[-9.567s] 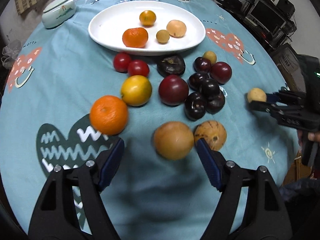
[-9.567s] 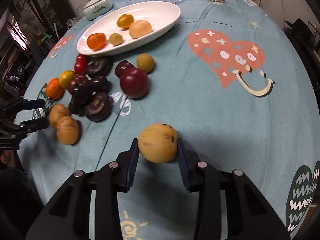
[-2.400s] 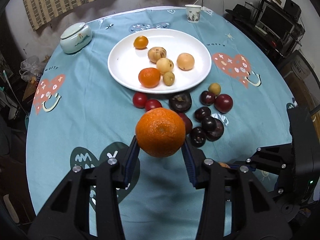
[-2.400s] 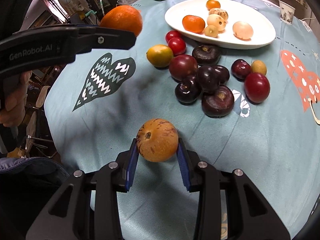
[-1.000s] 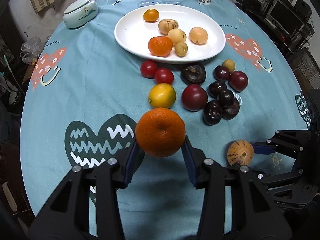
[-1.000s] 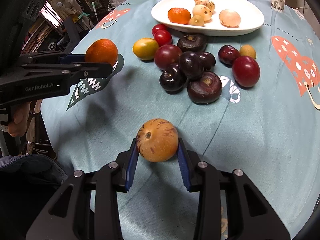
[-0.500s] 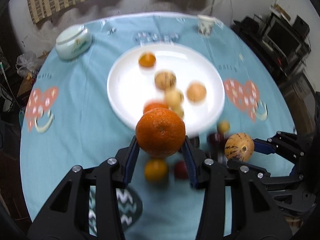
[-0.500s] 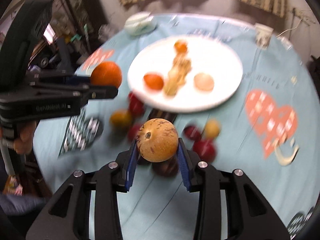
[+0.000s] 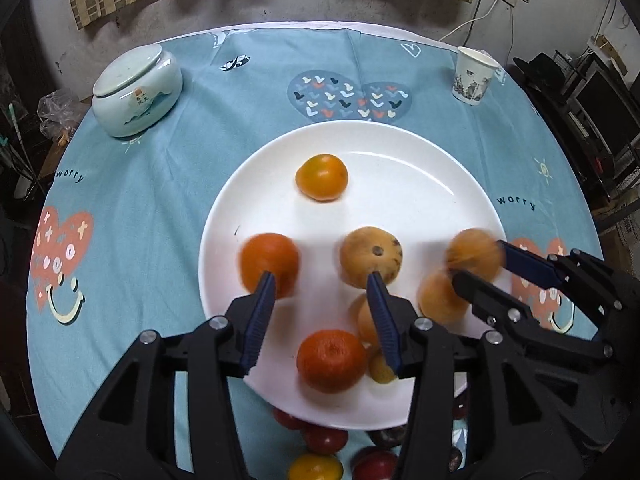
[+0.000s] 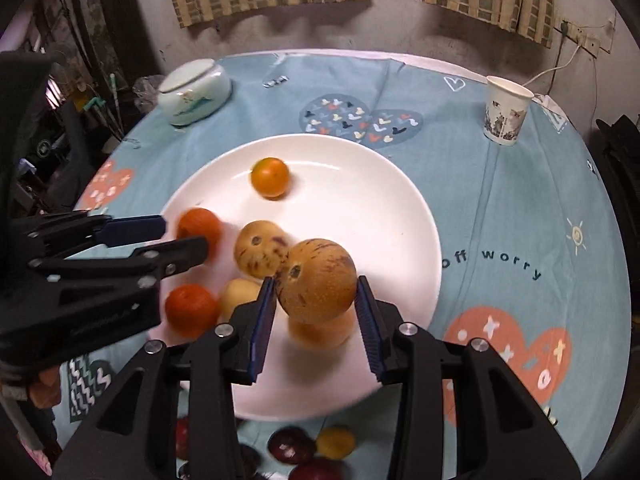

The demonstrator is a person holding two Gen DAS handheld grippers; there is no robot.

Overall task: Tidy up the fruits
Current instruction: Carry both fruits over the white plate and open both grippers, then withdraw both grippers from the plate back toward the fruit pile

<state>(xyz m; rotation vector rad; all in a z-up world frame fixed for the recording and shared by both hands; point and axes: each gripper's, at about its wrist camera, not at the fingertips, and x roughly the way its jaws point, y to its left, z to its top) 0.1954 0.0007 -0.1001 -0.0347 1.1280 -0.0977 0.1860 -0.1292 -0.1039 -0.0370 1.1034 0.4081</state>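
In the left wrist view I see my left gripper [image 9: 322,288] over the white plate [image 9: 420,168], its jaws opening with nothing between them now: the orange [image 9: 270,264] that it carried a moment ago lies blurred on the plate just beyond the left fingertip, released and probably not yet settled. The right gripper [image 9: 478,262] comes in from the right edge with the speckled brown fruit [image 9: 472,254] at its tips, over the plate's right rim. In the right wrist view the right gripper [image 10: 316,292] has the speckled brown fruit [image 10: 316,286] between its pads above the plate [image 10: 380,208], where half a second ago it was short of it; the jaws are starting to open, and I cannot tell whether the pads are off it. So two more fruits are arriving on the plate, while plums [image 10: 290,446] and a small yellow fruit [image 10: 336,442] wait on the blue tablecloth [image 10: 500,200] below the plate's near rim.
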